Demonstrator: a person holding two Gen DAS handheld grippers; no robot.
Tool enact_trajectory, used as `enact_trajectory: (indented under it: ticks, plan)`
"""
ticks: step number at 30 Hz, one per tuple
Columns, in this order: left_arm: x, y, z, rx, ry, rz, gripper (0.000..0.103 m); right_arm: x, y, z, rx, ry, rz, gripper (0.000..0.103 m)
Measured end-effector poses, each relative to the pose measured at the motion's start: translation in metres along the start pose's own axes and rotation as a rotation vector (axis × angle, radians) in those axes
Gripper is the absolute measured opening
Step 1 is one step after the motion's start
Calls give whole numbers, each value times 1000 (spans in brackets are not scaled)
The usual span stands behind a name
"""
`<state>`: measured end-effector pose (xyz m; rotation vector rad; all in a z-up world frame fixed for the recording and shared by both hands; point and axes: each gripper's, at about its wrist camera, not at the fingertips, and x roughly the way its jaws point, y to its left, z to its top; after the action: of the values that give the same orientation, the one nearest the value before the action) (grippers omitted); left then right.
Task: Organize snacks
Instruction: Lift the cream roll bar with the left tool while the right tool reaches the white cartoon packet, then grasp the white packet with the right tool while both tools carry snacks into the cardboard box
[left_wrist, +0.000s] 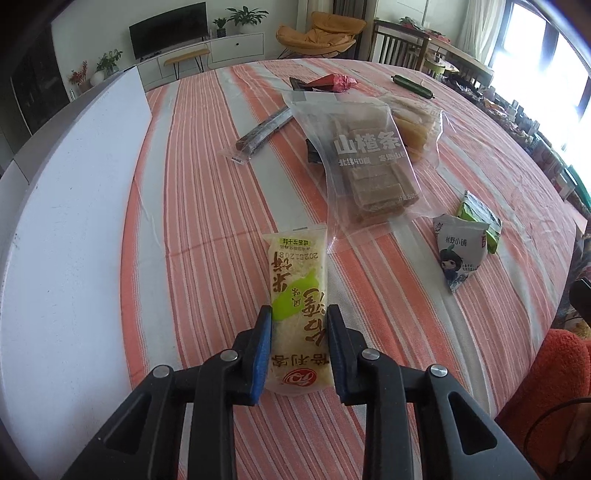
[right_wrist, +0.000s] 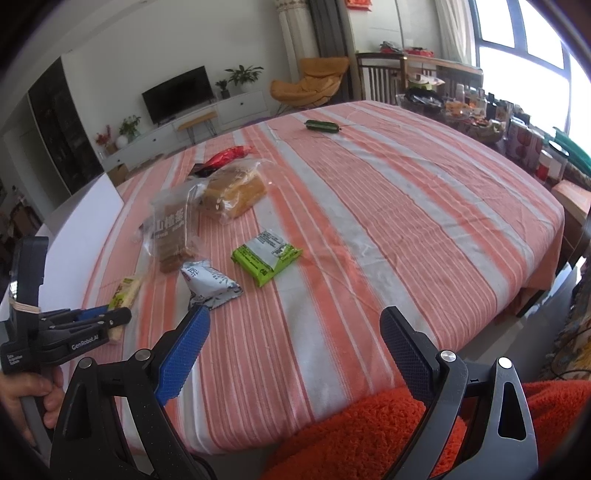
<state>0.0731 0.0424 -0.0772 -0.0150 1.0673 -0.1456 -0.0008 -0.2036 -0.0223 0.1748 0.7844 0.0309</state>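
A living room lies behind the work: a dark flat television (right_wrist: 180, 93) on a low white cabinet, potted plants, a mustard-yellow lounge chair (left_wrist: 317, 34) and bright windows to the right. The table is covered by a woven striped cloth (right_wrist: 369, 206) in salmon and pale grey, slightly rumpled, with a white board (left_wrist: 74, 229) along its left side.

The left gripper (left_wrist: 300, 314) has its blue pads pressed against both long edges of a rice cracker packet (left_wrist: 297, 295), a slim translucent sachet of pale grains with a lime-green patch, brown Chinese characters and the date 20251203; it lies on the cloth near the table's front edge. The right gripper (right_wrist: 293, 325) hovers at the front edge with its ribbed blue pads spread wide, nothing between them (orange fleece shows below it).

Beyond the sachet sits a clear hawthorn strip bag (left_wrist: 364, 158) printed 山楂条, stacked with brown bars, partly overlapping a clear bag of golden cakes (right_wrist: 236, 192). Nearby are a puffy white pouch (left_wrist: 460, 251) with a cartoon figure and 林野小铺, a flat green packet (right_wrist: 266, 256), a long grey stick pack (left_wrist: 266, 131), a crumpled red wrapper (left_wrist: 330, 83) and a dark green sausage-shaped roll (right_wrist: 322, 126). The left tool's side reads GenRobot.AI.
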Motion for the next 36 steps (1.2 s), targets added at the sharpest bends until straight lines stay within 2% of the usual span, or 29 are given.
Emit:
enact_trajectory:
  ticks: [9, 12, 14, 17, 19, 20, 22, 24, 26, 30, 32, 33, 34, 35, 36]
  plan:
    - [-28, 1, -8, -39, -54, -61, 28, 2, -2, 0, 11, 9, 13, 95]
    - [-35, 4, -10, -69, -58, -100, 28, 2, -4, 0, 24, 11, 47, 95]
    - [-44, 8, -10, -91, -67, -125, 28, 5, -14, 1, 73, 30, 133, 95]
    - [-62, 13, -12, -118, -102, -155, 28, 16, -51, 1, 266, 75, 340, 95]
    - [-76, 17, -14, -128, -127, -168, 28, 29, -70, 2, 395, 133, 408, 95]
    - [-81, 19, -15, -133, -137, -175, 28, 35, -73, 3, 417, 163, 417, 96]
    - [-90, 23, -16, -142, -152, -189, 28, 50, -59, 10, 372, 246, 422, 96]
    - [-97, 25, -17, -149, -163, -201, 28, 62, -30, 18, 259, 322, 415, 96]
    - [-102, 26, -19, -154, -171, -214, 28, 72, 4, 25, 122, 362, 372, 96]
    - [-111, 31, -23, -168, -191, -234, 28, 97, 59, 36, -67, 304, 243, 95]
    - [-117, 35, -25, -172, -198, -237, 28, 115, 72, 33, -100, 327, 228, 93]
    - [-120, 39, -27, -174, -203, -235, 28, 116, 74, 31, -115, 306, 208, 84]
    - [-124, 43, -28, -177, -210, -231, 28, 114, 78, 28, -148, 284, 180, 58]
    - [-127, 46, -30, -180, -217, -225, 28, 111, 78, 26, -160, 273, 178, 44]
    - [-130, 49, -32, -184, -223, -221, 28, 109, 75, 26, -144, 276, 189, 43]
